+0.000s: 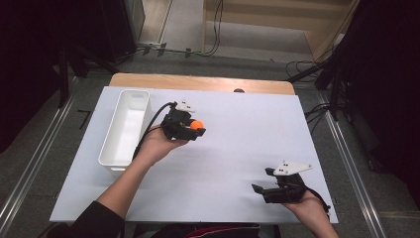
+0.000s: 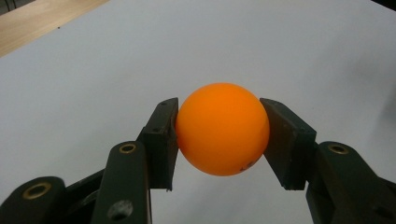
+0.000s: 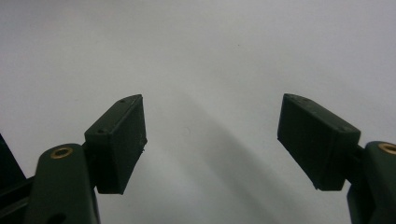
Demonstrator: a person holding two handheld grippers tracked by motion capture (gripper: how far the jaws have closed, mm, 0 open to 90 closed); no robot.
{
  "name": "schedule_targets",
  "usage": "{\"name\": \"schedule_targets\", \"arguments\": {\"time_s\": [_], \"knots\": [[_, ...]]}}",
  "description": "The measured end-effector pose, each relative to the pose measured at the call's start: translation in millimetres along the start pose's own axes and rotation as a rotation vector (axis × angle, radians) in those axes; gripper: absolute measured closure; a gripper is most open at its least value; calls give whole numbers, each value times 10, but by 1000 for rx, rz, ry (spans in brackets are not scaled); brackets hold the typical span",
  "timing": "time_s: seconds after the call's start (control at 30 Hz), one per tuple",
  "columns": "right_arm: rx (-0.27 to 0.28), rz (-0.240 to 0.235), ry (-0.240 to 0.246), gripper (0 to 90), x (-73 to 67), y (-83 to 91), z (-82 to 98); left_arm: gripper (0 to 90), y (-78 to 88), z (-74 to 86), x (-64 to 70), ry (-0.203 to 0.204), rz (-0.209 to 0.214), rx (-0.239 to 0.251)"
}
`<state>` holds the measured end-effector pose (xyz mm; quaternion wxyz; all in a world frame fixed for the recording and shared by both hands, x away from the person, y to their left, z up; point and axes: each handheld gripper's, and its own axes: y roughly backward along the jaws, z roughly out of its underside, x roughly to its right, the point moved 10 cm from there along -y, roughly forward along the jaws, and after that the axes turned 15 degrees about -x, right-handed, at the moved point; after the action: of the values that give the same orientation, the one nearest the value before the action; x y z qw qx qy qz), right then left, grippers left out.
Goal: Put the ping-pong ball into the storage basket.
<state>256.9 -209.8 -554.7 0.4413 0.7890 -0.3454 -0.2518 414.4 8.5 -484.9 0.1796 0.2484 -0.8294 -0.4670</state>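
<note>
Ball (image 2: pixel 222 129) clamped in left claw (image 1: pixel 194 130), above tabletop (image 1: pixel 237 148) beside bin (image 1: pixel 125 128). Transport step, likely; next needs a carry over bin, then release. Right claw (image 3: pixel 211 140) wide open, empty.

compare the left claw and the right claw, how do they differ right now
The left claw is shut on an orange ball, its pads pressing both sides; the right claw stands wide open with nothing between its pads. In the high view the left claw sits mid-table beside the white bin, while the right claw sits near the front right corner, far from the bin. Both are black, hand-held and carry a grey three-cornered plate.
</note>
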Motion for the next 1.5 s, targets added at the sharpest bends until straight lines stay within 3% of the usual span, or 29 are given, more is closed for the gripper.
{"name": "schedule_targets", "arguments": {"time_s": [1.5], "knots": [[-3, 3, 0, 221, 5, 0, 4, 492, 109, 64, -226, 59, -15, 2]]}}
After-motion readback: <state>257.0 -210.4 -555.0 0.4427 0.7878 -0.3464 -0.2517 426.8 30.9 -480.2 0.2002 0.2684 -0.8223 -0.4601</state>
